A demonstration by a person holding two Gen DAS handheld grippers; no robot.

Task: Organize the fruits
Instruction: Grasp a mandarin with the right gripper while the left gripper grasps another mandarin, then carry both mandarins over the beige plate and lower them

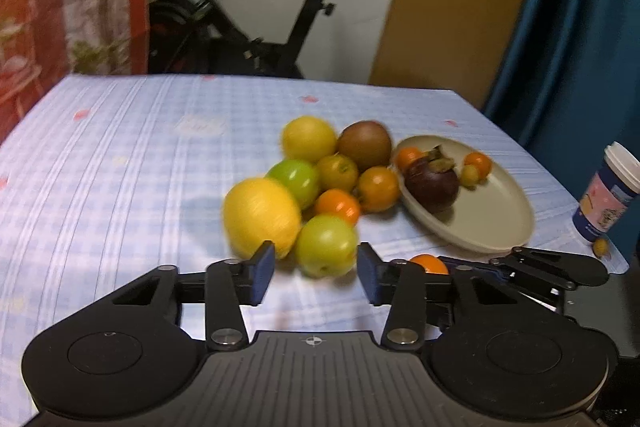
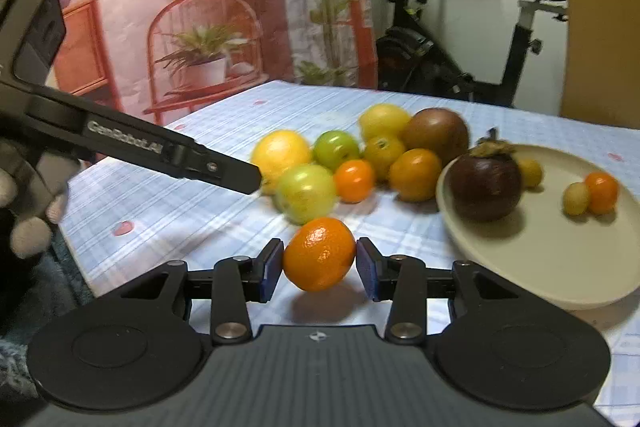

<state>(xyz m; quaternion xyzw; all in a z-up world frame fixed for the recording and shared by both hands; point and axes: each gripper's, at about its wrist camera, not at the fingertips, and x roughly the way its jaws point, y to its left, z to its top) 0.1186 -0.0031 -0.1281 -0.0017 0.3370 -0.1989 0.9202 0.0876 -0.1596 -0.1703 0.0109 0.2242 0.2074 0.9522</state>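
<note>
Left hand-held gripper [image 1: 316, 273]: jaws spread, nothing held, a green fruit [image 1: 326, 245] just ahead. Fruit pile [image 2: 360, 155]: heaped mid-surface [image 2: 168, 203] on checked cloth. Right hand-held gripper [image 2: 319, 267]: a tangerine [image 2: 319, 254] is pinched between its pads. Plate [image 2: 532, 267]: right of the pile, a mangosteen [image 2: 485, 187] and small fruits are carried.

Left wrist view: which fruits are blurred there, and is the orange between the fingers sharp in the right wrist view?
In the left wrist view the large yellow fruit and the green fruit nearest the left gripper are smeared. In the right wrist view the orange between the right gripper pads is sharp and casts a soft shadow; the pile behind is softer.
</note>
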